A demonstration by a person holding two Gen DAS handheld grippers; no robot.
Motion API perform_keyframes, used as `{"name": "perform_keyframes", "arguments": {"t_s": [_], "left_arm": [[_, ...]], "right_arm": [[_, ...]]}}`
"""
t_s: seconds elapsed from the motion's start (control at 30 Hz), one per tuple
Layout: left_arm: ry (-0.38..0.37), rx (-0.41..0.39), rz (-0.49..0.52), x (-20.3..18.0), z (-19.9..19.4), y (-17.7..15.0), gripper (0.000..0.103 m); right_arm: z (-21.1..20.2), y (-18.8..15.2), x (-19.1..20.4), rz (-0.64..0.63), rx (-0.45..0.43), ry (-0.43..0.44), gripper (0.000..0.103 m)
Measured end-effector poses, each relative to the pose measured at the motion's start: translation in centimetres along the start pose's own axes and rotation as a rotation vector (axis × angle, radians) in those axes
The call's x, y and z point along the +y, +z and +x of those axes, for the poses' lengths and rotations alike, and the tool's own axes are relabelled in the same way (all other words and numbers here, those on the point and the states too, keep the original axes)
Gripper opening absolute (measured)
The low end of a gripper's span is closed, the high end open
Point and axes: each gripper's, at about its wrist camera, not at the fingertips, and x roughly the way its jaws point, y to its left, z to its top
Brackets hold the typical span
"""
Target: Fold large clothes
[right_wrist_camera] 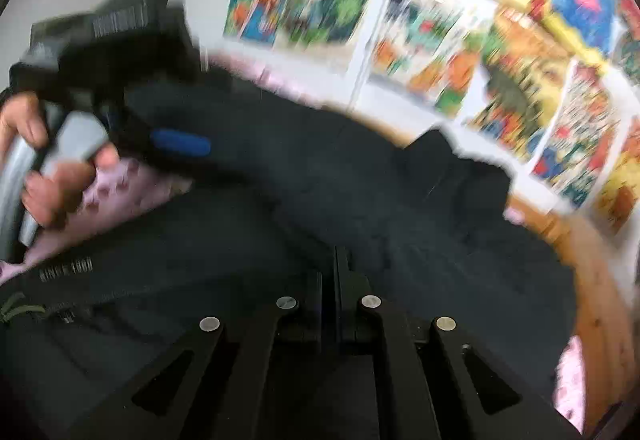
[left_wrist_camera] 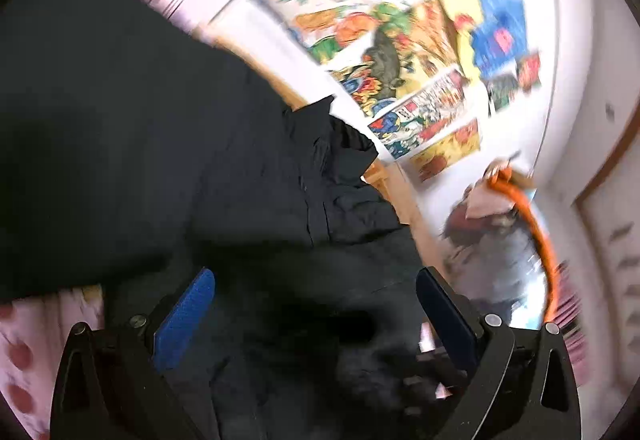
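Left wrist view: the left claw (left_wrist_camera: 316,304) stands wide open, its ribbed blue pads (left_wrist_camera: 184,316) set well apart, with the large black garment of soft, creased cloth (left_wrist_camera: 168,144) bunched between and beyond them; no pad presses on it. The garment spreads over a bed covered in a pink sheet printed with darker pink spots (left_wrist_camera: 20,356), edged by a pale wooden frame (left_wrist_camera: 394,196). Behind hang glossy, brightly coloured comic posters on a white wall (left_wrist_camera: 372,52), all smeared by blur. Right wrist view: the right claw (right_wrist_camera: 330,280) has its flat black fingers (right_wrist_camera: 346,280) pressed together, and dark cloth lies right under them (whether a fold is pinched there cannot be told). Farther left, a bare hand (right_wrist_camera: 52,180) wraps the smooth grey handle of the other gripper, whose blue pad sits against the garment.
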Motion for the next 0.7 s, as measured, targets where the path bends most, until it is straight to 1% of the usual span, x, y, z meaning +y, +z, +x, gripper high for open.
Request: {"name": "perform_keyframes", "arguments": {"t_s": [0.07, 0.13, 0.17, 0.2, 0.23, 0.27, 0.3, 0.33, 0.37, 0.4, 0.43, 0.47, 0.5, 0.53, 0.57, 0.6, 0.63, 0.67, 0.7], "left_arm": [[-0.005, 0.028, -0.07, 2.1, 1.3, -0.6, 0.101], [0.043, 0.066, -0.11, 3.2, 2.9, -1.3, 0.1], [0.072, 0.082, -0.119, 3.6, 3.5, -1.6, 0.099], [0.104, 0.101, -0.117, 3.8, 4.3, -1.8, 0.099], [0.13, 0.118, -0.102, 3.7, 4.8, -2.0, 0.098], [0.15, 0.132, -0.086, 3.5, 5.2, -2.1, 0.099], [0.16, 0.139, -0.074, 3.4, 5.4, -2.2, 0.099], [0.163, 0.143, -0.069, 3.4, 5.6, -2.2, 0.099], [0.171, 0.153, -0.066, 3.3, 6.0, -2.3, 0.098], [0.177, 0.166, -0.062, 3.2, 6.5, -2.4, 0.098], [0.18, 0.175, -0.057, 3.0, 6.8, -2.2, 0.097], [0.188, 0.186, -0.048, 2.9, 7.3, -2.4, 0.088], [0.219, 0.205, -0.027, 2.6, 8.1, -2.6, 0.08], [0.237, 0.219, -0.005, 2.0, 8.6, -2.6, 0.061], [0.265, 0.231, 0.025, 1.7, 9.2, -2.8, 0.048], [0.308, 0.239, 0.047, 1.5, 9.7, -3.0, 0.042], [0.324, 0.238, 0.061, 1.4, 9.7, -3.1, 0.031], [0.343, 0.23, 0.081, 1.0, 9.9, -3.2, 0.014], [0.361, 0.226, 0.105, 0.6, 10.0, -3.2, 0.007]], "right_arm": [[1.2, -1.2, 0.8, -0.007, 0.065, 0.018, 0.005], [1.7, -2.5, 1.8, -0.009, 0.117, 0.028, 0.005], [1.8, -3.0, 2.4, -0.009, 0.146, 0.039, 0.007], [2.0, -2.3, 2.5, -0.008, 0.159, 0.05, 0.012], [1.5, -2.8, 2.7, -0.002, 0.167, 0.072, 0.017], [0.7, -3.4, 2.7, 0.006, 0.164, 0.091, 0.027], [-0.1, -3.1, 2.3, 0.016, 0.158, 0.101, 0.038], [-1.1, -3.6, 2.2, 0.029, 0.148, 0.107, 0.044], [-2.0, -3.8, 1.8, 0.044, 0.136, 0.111, 0.055], [-3.2, -4.5, 1.5, 0.065, 0.123, 0.115, 0.059], [-4.3, -5.3, 1.1, 0.09, 0.112, 0.121, 0.06], [-5.0, -5.8, 0.8, 0.107, 0.106, 0.121, 0.06], [-5.9, -6.6, 0.4, 0.127, 0.102, 0.112, 0.06], [-6.5, -7.1, -0.2, 0.146, 0.1, 0.094, 0.06], [-7.1, -7.7, -0.6, 0.159, 0.103, 0.076, 0.06], [-7.6, -8.5, -1.2, 0.172, 0.108, 0.05, 0.06], [-8.4, -9.4, -1.6, 0.187, 0.113, 0.026, 0.06], [-9.3, -10.2, -2.1, 0.207, 0.112, 0.009, 0.06], [-9.6, -10.6, -3.0, 0.225, 0.111, 0.001, 0.06]]}}
